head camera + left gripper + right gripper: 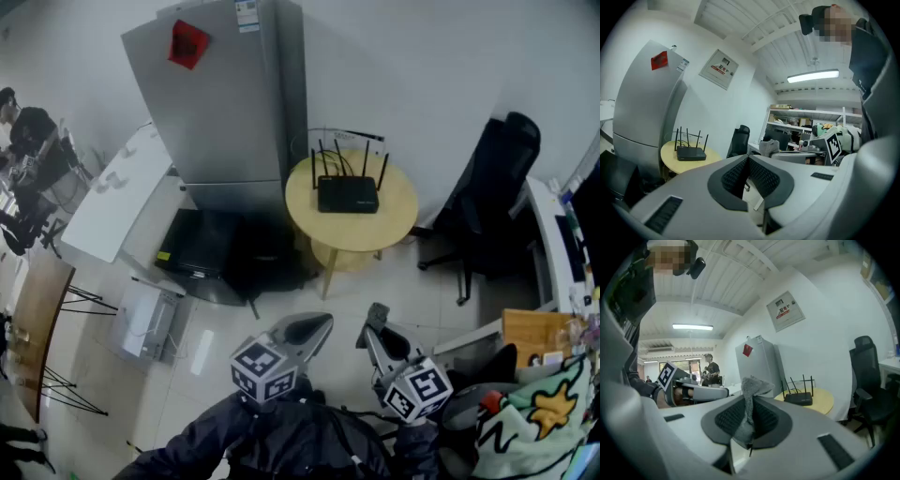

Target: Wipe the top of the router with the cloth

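A black router [348,194] with several upright antennas sits on a round yellow table [394,221], well ahead of both grippers. The router [691,153] shows far left in the left gripper view, and the router [798,398] shows right of centre in the right gripper view. My right gripper [378,326] is shut on a grey cloth [751,401] that sticks up between its jaws. My left gripper [314,328] is shut with nothing in it. Both are held low near my body, far from the table.
A grey refrigerator [225,94] stands left of the table, with a black box [202,244] on the floor before it. A black office chair [487,187] stands at the right. A white table [112,202] is at the left, a person [23,131] beyond it.
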`<state>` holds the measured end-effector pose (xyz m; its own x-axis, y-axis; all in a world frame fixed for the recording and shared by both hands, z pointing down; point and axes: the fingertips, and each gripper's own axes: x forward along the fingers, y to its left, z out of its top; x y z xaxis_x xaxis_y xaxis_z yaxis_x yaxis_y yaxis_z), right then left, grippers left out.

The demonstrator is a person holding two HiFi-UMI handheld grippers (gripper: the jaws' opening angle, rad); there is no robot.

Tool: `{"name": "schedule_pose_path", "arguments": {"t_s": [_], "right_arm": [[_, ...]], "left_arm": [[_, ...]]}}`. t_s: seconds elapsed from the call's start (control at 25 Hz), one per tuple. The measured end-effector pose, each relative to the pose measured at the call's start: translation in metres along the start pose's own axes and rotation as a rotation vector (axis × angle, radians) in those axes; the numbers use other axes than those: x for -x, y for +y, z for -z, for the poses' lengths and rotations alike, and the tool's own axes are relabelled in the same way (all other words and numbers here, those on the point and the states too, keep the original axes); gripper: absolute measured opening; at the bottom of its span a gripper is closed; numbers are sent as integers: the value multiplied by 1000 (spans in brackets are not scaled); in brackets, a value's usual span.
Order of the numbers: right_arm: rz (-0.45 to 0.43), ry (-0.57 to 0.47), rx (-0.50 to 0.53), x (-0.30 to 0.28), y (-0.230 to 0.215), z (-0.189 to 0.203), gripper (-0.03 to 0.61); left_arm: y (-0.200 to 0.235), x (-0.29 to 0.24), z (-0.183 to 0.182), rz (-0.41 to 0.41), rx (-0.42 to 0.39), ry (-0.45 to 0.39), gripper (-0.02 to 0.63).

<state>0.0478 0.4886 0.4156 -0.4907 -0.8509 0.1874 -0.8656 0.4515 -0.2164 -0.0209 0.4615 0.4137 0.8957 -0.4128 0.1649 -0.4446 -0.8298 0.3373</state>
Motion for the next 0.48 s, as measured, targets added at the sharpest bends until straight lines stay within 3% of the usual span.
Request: {"name": "schedule_pose_path", "arguments": {"t_s": [0.24,0.48], "right_arm": [[21,-2,-25,-31,-38,-4,71],[55,14,-25,-85,-89,-9,71]], "left_arm": [[35,-37,-14,0,5,-6,2],[102,-89,-34,8,12,-8,2]]}}
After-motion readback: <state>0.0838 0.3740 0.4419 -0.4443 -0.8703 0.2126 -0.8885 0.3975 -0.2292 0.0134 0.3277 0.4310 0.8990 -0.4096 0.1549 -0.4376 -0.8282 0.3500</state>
